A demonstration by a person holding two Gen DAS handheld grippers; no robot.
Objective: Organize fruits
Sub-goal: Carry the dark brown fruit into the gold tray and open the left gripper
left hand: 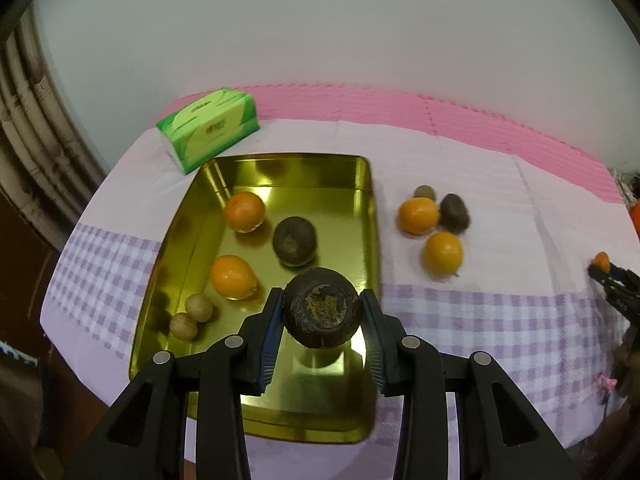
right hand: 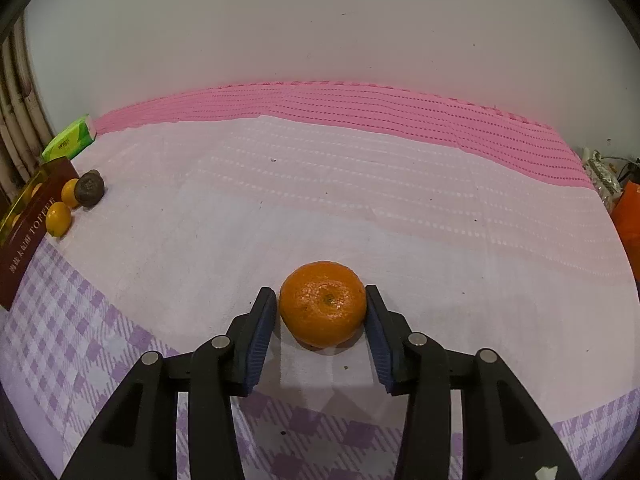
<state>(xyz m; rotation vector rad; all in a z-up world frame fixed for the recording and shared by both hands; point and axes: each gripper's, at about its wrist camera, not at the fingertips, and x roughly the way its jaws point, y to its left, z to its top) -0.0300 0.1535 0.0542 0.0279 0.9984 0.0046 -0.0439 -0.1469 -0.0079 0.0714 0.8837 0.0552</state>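
Observation:
My left gripper (left hand: pixel 321 296) is shut on a dark brown round fruit (left hand: pixel 322 314), held above the near right part of a gold tray (left hand: pixel 360 176). In the tray lie two oranges (left hand: pixel 244 212), another dark fruit (left hand: pixel 295 241) and two small tan fruits (left hand: pixel 199 308). Right of the tray, on the cloth, are two more oranges (left hand: pixel 418 215), a dark fruit (left hand: pixel 455 213) and a small greenish one (left hand: pixel 424 192). My right gripper (right hand: pixel 320 292) stands open around an orange (right hand: pixel 323 304) that rests on the cloth, its pads close on both sides.
A green tissue pack (left hand: pixel 208 128) lies behind the tray's far left corner. The table wears a pale cloth with purple checks (right hand: pixel 80 340) in front and a pink mat (right hand: pixel 360 104) at the back. A white wall rises behind. Clutter sits at the far right edge (right hand: pixel 628 216).

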